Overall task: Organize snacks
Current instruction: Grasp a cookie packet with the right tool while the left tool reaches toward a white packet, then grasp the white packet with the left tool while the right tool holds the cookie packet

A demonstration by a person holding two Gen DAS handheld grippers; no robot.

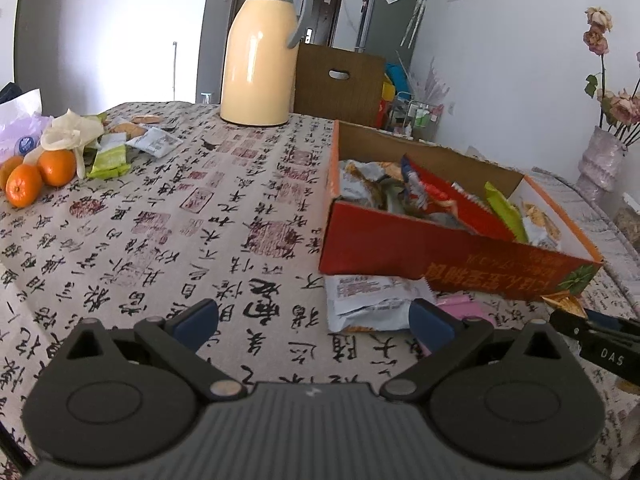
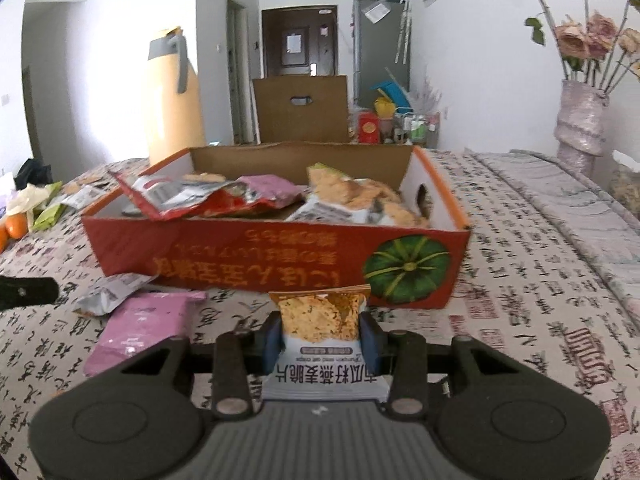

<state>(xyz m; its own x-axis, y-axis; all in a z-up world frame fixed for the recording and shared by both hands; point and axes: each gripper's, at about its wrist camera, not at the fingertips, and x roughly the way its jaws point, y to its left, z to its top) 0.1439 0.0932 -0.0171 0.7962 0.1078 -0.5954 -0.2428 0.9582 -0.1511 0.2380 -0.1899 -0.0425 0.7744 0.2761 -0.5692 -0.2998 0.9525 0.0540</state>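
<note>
Right gripper (image 2: pixel 320 338), at the bottom centre of the right wrist view, is clamped on a snack packet (image 2: pixel 320 340): both blue pads press the packet's sides, and the packet stands upright between them, its printed cracker picture toward the top. Left gripper (image 1: pixel 314 322), at the bottom of the left wrist view, has its 2 blue fingers (image 1: pixel 198 322) spread wide apart with nothing between them.

Table (image 1: pixel 160 240), covered by a cloth printed with black characters and red seals, fills the lower half of both views. Red cardboard box (image 2: pixel 276 264), open at the top, sits at the centre of the right wrist view, just behind the held packet; it holds a heap of snack packets. Yellow jug (image 1: pixel 260 60) with a grey handle stands at the upper centre of the left wrist view, well apart from the box. Pink packet (image 2: pixel 140 328) lies flat on the cloth at the lower left of the right wrist view, touching a grey packet (image 2: pixel 108 296) that rests against the front wall of the box. 3 oranges (image 1: pixel 38 176) lie at the left edge of the left wrist view, beside a few loose packets.
</note>
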